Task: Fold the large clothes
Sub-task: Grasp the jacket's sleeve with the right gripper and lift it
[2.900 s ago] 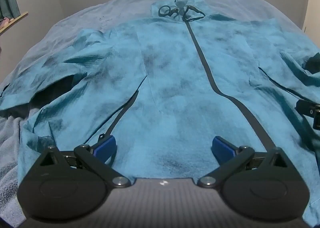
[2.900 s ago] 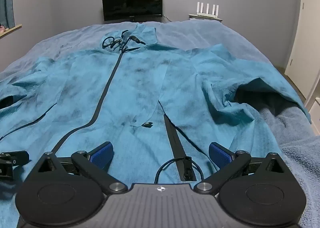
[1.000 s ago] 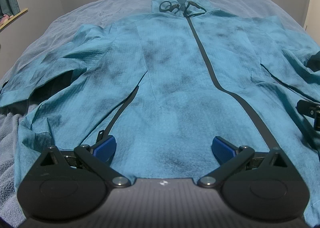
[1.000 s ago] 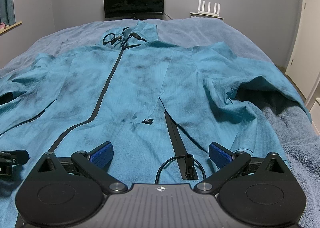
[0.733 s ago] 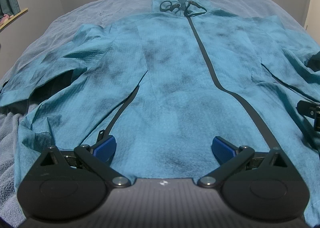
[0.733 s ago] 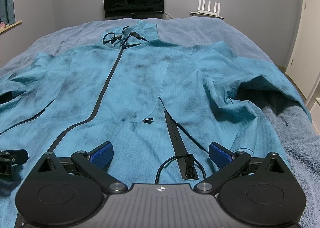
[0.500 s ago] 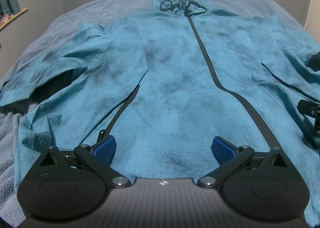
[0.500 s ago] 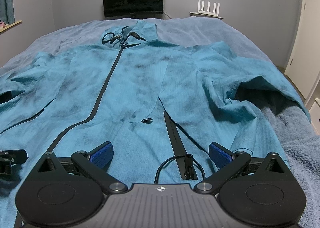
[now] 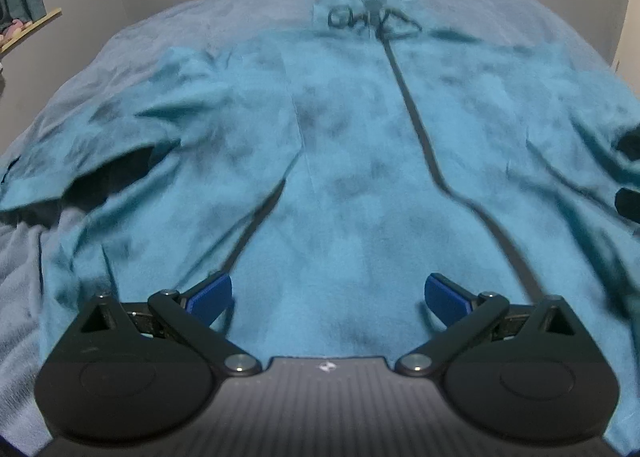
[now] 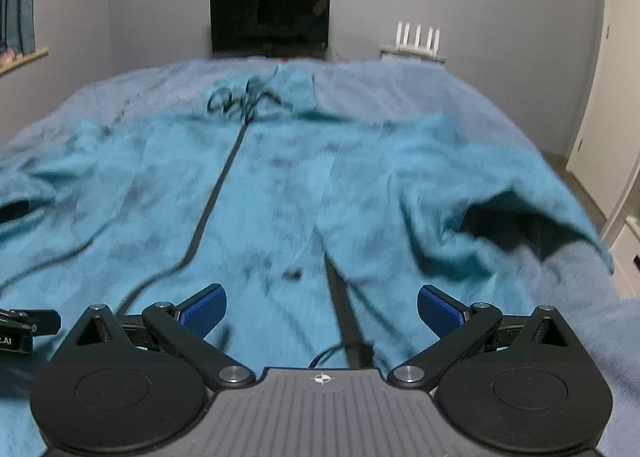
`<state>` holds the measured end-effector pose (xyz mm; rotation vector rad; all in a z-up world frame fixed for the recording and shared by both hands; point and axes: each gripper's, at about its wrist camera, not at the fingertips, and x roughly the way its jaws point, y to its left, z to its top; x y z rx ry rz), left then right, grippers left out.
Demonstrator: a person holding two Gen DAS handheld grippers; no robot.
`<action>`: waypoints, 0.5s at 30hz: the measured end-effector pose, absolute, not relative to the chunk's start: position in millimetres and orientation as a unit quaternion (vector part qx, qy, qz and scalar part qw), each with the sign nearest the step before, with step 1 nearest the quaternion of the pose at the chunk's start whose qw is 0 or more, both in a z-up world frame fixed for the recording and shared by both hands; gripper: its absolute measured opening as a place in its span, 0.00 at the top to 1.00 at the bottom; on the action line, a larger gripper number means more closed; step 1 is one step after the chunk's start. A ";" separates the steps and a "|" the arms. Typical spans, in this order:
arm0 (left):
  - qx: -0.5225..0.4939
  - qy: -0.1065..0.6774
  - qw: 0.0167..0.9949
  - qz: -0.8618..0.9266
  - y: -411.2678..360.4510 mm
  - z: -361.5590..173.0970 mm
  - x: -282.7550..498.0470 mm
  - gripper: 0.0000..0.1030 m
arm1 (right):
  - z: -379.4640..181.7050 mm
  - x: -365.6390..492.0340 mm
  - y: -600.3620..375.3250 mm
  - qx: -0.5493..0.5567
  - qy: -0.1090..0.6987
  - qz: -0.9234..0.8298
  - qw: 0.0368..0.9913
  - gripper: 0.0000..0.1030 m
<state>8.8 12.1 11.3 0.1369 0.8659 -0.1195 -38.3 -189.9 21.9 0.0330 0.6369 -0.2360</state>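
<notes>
A large teal jacket (image 9: 352, 161) with a dark centre zip (image 9: 416, 125) lies spread front-up on the bed; it also shows in the right wrist view (image 10: 280, 185). Its hood and black drawcords (image 9: 372, 17) lie at the far end. My left gripper (image 9: 328, 293) is open and empty above the hem, left of the zip. My right gripper (image 10: 320, 305) is open and empty above the hem near the right pocket zip (image 10: 348, 321). The left sleeve (image 9: 92, 153) and right sleeve (image 10: 512, 201) lie rumpled at the sides.
The bed's blue-grey cover (image 10: 400, 85) reaches past the jacket on all sides. A dark monitor (image 10: 270, 17) and a white router (image 10: 416, 41) stand at the far wall. A white door (image 10: 616, 77) is at the right. The other gripper's tip (image 10: 24, 325) shows at the left edge.
Both grippers have moved forward over the hem and tilted, blurring the views. Both jaws stay open. The jacket has not moved.
</notes>
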 end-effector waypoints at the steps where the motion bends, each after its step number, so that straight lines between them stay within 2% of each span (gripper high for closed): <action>1: 0.063 0.409 0.908 -0.062 12.7 19.9 11.2 0.00 | 27.7 -38.9 -193.0 0.020 0.304 -0.116 0.945 0.00; 7: 0.068 0.336 0.935 -0.086 8.8 66.2 40.6 0.00 | 65.4 -32.8 -230.1 0.046 0.298 -0.126 0.945 0.00; 11: 0.104 0.318 0.937 -0.105 3.2 51.1 58.3 0.00 | 78.2 -28.7 -277.5 0.039 0.271 -0.183 0.944 0.00; 15: 0.122 0.359 0.919 -0.110 0.5 14.3 66.6 0.00 | 74.4 -24.4 -353.1 0.127 0.271 -0.199 0.933 0.00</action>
